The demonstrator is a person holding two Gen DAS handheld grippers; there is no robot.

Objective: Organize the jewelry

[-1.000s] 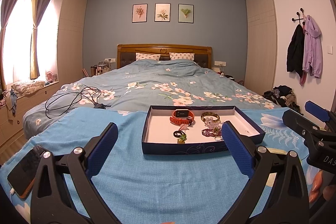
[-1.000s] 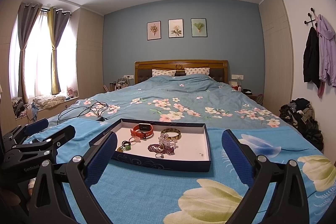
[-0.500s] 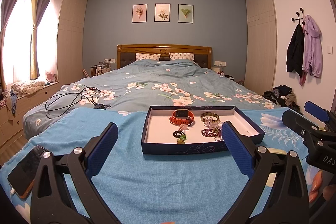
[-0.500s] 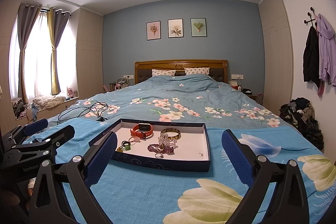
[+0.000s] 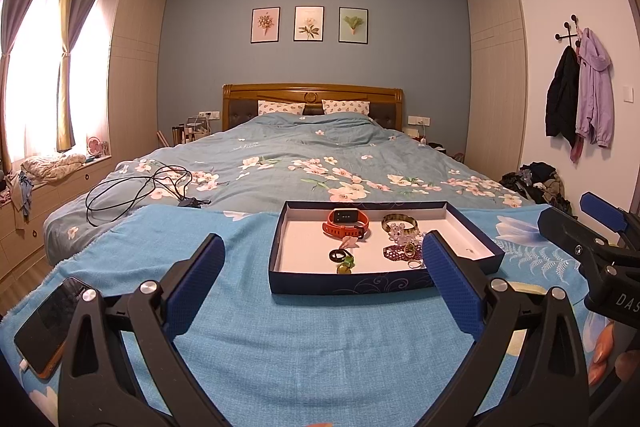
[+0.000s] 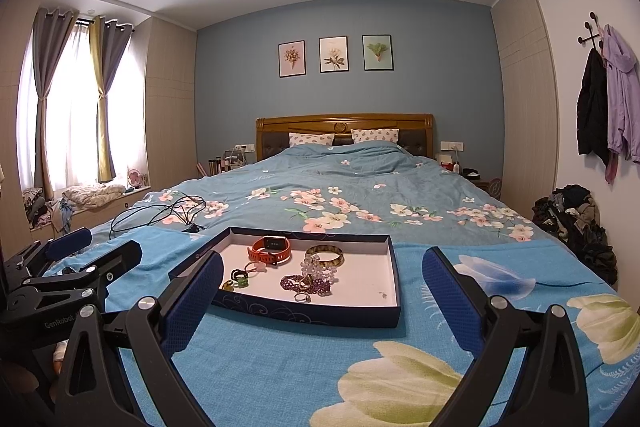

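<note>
A dark blue shallow box (image 5: 348, 285) (image 6: 320, 317) with a white floor sits on a blue cloth at the foot of the bed. Inside lie an orange watch (image 5: 346, 222) (image 6: 271, 250), a brown-green bangle (image 5: 399, 223) (image 6: 325, 254), a clear bead cluster (image 6: 318, 269), a purple bead bracelet (image 5: 394, 251) (image 6: 306, 283), a silver ring (image 6: 302, 297) and small dark and green rings (image 5: 341, 261) (image 6: 239, 277). My left gripper (image 5: 324, 275) and right gripper (image 6: 322, 289) both hover open in front of the box, empty.
A phone (image 5: 50, 323) lies on the cloth at the left edge. A black cable (image 5: 138, 187) sprawls on the floral duvet behind. Each gripper shows in the other's view: the right one (image 5: 592, 239) beside the box, the left one (image 6: 64, 267) at the left.
</note>
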